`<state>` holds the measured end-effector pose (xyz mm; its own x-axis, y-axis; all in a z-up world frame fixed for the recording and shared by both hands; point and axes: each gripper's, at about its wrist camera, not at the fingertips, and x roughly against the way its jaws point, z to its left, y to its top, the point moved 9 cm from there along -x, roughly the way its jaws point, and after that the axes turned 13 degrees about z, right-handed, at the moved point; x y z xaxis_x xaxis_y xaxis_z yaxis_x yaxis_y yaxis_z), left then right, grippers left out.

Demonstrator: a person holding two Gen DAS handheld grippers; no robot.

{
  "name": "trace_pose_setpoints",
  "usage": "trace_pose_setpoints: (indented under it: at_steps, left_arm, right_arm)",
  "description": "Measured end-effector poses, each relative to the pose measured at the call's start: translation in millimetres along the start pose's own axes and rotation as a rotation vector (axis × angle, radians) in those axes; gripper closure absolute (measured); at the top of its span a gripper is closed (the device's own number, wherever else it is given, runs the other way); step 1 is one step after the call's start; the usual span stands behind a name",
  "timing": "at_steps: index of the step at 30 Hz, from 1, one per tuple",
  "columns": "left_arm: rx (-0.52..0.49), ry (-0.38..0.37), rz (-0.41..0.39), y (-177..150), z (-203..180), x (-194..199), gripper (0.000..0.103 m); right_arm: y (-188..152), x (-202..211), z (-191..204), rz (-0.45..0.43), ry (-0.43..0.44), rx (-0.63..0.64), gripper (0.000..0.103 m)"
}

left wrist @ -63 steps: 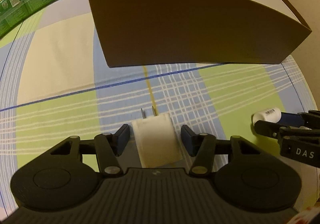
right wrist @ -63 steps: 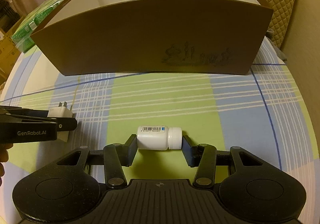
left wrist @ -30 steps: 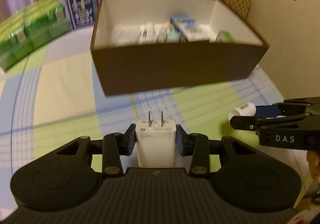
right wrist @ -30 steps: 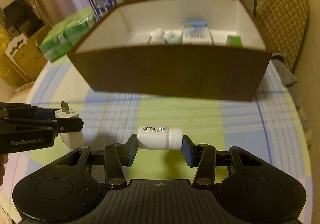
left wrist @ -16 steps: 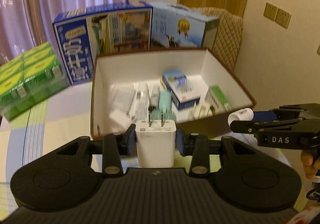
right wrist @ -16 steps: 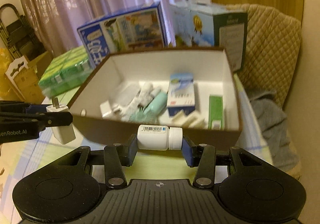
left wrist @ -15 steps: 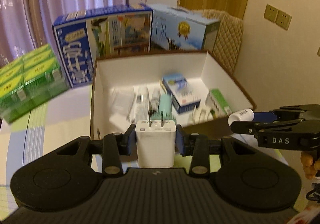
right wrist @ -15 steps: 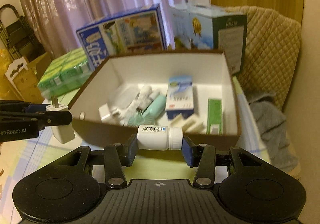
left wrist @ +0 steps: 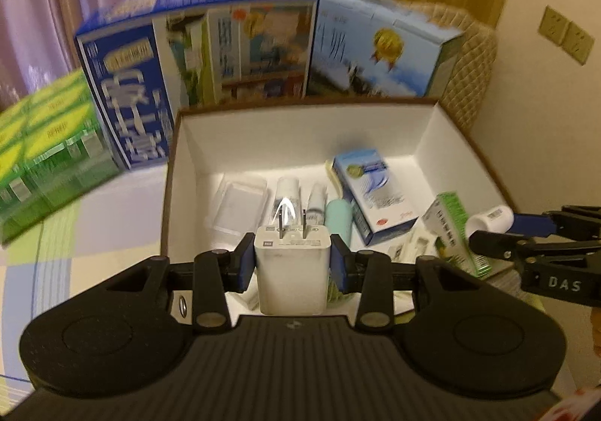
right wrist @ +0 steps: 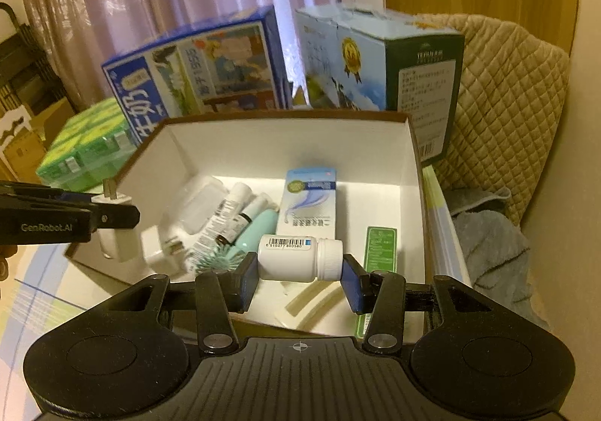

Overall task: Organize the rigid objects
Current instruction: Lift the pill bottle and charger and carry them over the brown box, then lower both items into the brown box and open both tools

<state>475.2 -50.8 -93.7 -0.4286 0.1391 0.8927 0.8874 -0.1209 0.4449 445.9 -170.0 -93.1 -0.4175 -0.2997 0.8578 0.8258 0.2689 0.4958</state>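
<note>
Over the box (right wrist: 411, 173), the left claw (left wrist: 293, 265) is pinching a charger (left wrist: 292, 272) and the right claw (right wrist: 300, 272) a bottle (right wrist: 300, 258) endwise, both apparently for dropping inside.

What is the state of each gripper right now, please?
Left gripper: closed on the white charger, prongs pointing up.
Right gripper: closed on the white pill bottle, which lies sideways between the fingers.

I read "GenRobot.AI" on my left tool (right wrist: 112, 212), "DAS" on my right tool (left wrist: 488, 229), and a barcode numbered 6915077800580 on the white bottle (right wrist: 300, 258).
</note>
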Motion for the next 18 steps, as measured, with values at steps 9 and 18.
trace_pose_setpoints:
  at_steps: [9,18]
  left_arm:
    - [0.007,0.011,0.150,-13.8,3.4,-47.6,0.067]
    - [0.000,0.012,0.210,-20.7,2.3,-62.4,0.068]
  right_arm:
    - [-7.5,-32.4,-6.9,0.083,-0.021,0.010,0.060]
    - [-10.7,-43.4,-4.2,0.140,-0.026,0.026,0.060]
